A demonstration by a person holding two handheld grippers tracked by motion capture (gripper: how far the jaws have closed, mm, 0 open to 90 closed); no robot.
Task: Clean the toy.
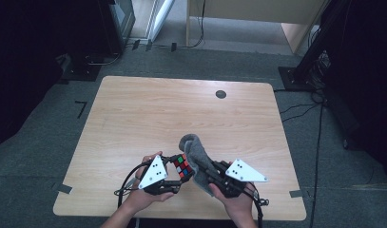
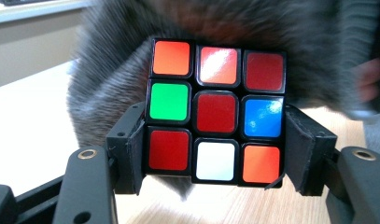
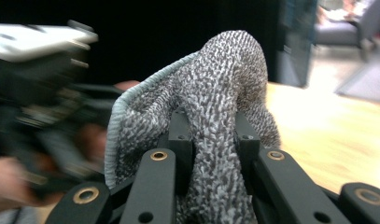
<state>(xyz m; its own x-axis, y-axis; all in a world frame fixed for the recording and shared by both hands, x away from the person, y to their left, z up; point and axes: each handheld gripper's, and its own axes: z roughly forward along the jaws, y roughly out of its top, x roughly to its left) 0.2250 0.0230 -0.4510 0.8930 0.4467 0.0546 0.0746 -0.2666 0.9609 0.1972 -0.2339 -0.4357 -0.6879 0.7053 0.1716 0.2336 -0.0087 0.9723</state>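
1. A person stands at a wooden table (image 1: 148, 109) and holds a tool in each hand.
2. The left gripper (image 1: 174, 173) is near the front edge of the table, in the person's left hand (image 1: 141, 197).
3. Its two black jaws are closed tight on a puzzle cube (image 2: 216, 116). One jaw presses on each side of the cube.
4. In the left gripper view, the cube's face has nine little squares. The top row is orange, orange and dark red. The middle row is green, red and blue. The bottom row is red, white and orange.
5. In the high view the cube (image 1: 181, 166) sits between the two tools, up off the table.
6. The right gripper (image 1: 205, 173) is in the person's right hand (image 1: 236, 204), just beside the left one.
7. Its jaws are closed on a grey cloth (image 3: 215, 102). The cloth is bunched up between them and pokes out past the tips.
8. The cloth is fuzzy, and it has a pale blue edge on one side.
9. In the high view the cloth (image 1: 193, 149) stands up in a lump and rests against the cube.
10. In the left gripper view the cloth is right behind the cube. It looks blurry there.
11. A small dark round spot (image 1: 220, 94) is on the far part of the table, well apart from the hands.
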